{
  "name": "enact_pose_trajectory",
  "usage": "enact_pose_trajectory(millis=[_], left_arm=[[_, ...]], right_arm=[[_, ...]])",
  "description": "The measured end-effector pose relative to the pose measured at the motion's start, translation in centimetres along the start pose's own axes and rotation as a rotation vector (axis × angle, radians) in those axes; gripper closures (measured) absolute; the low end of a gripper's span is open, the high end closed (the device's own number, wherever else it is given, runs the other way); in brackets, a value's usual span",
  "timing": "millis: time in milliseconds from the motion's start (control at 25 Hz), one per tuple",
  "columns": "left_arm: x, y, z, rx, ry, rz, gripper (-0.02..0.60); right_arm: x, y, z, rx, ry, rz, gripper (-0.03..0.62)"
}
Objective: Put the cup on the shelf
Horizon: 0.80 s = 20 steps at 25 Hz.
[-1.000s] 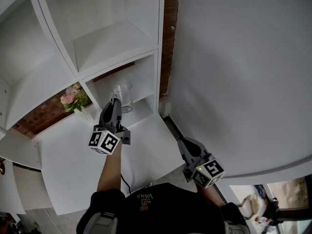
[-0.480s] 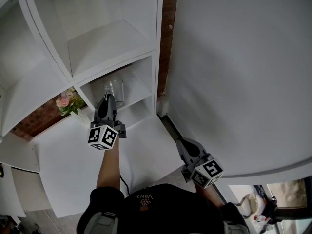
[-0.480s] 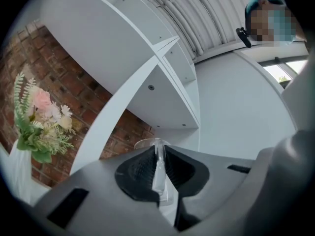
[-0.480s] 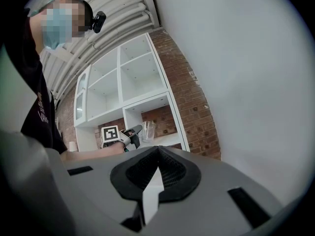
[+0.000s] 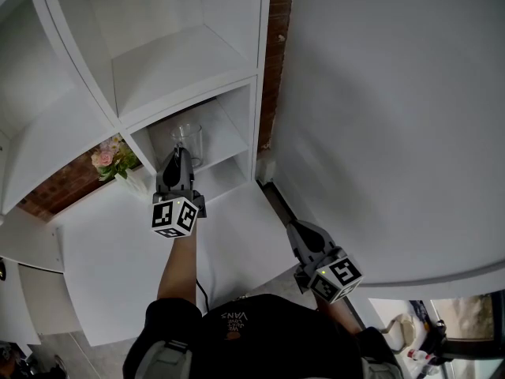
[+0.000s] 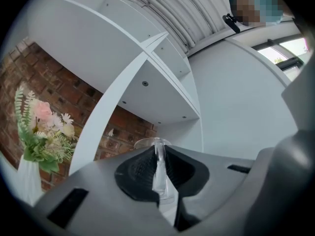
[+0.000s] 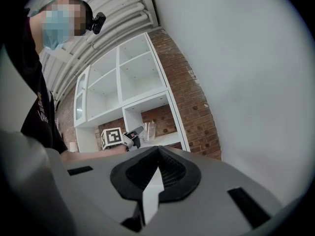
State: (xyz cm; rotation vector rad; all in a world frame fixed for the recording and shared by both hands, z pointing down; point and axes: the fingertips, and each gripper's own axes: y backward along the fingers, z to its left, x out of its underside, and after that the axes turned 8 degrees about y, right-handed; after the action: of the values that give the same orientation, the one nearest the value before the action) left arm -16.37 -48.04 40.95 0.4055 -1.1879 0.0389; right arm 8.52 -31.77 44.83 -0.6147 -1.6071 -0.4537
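Your main risk is letting go too soon. Your left tool (image 5: 180, 160) pinches one wall of the cup (image 5: 188, 138), with the rim between the pads, and no view shows whether the base sits on the board. If you spread the jaws while the cup is in the air or tilted, it may tip, roll off the front edge and break on the surface (image 5: 118, 247) below. A grip on a single thin glass wall also lets the cup swing, so a knock against the upright of the shelf (image 5: 256, 125) could twist it loose. If you draw back crooked after release, a pad may hook the rim and drag the cup out

The cup is inside the lower right compartment, upright as far as the head view shows. It is clear glass and looks empty. You can see nothing else in that compartment, and the ones above show bare boards. Just left of the divider stands a white vase (image 5: 132, 183) with flowers (image 5: 113, 158) in it, near your left arm, so mind it on the way out. Your right tool (image 5: 297, 230) hangs low by the wall, jaws pressed together on nothing
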Motion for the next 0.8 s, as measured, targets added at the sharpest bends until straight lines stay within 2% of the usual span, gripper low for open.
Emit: enact_pose_trajectory(millis=[240, 480, 720, 800], left_arm=[[0.5, 0.3, -0.9, -0.003, -0.073, 0.024, 0.551], [2.4, 1.2, 0.0, -0.058, -0.016, 0.085, 0.549], [3.3, 1.1, -0.3, -0.054, -0.024, 0.143, 0.549], [3.4, 0.8, -0.4, -0.060, -0.025, 0.165, 0.549]], right_arm=[[-0.1, 0.2, 0.1, 0.002, -0.005, -0.005, 0.594], [-0.2, 0.5, 0.0, 0.007, -0.005, -0.013, 0.594], [-0.5, 0.6, 0.7, -0.002, -0.035, -0.012, 0.594], [-0.3, 0.7, 0.7, -0.004, -0.015, -0.017, 0.594]])
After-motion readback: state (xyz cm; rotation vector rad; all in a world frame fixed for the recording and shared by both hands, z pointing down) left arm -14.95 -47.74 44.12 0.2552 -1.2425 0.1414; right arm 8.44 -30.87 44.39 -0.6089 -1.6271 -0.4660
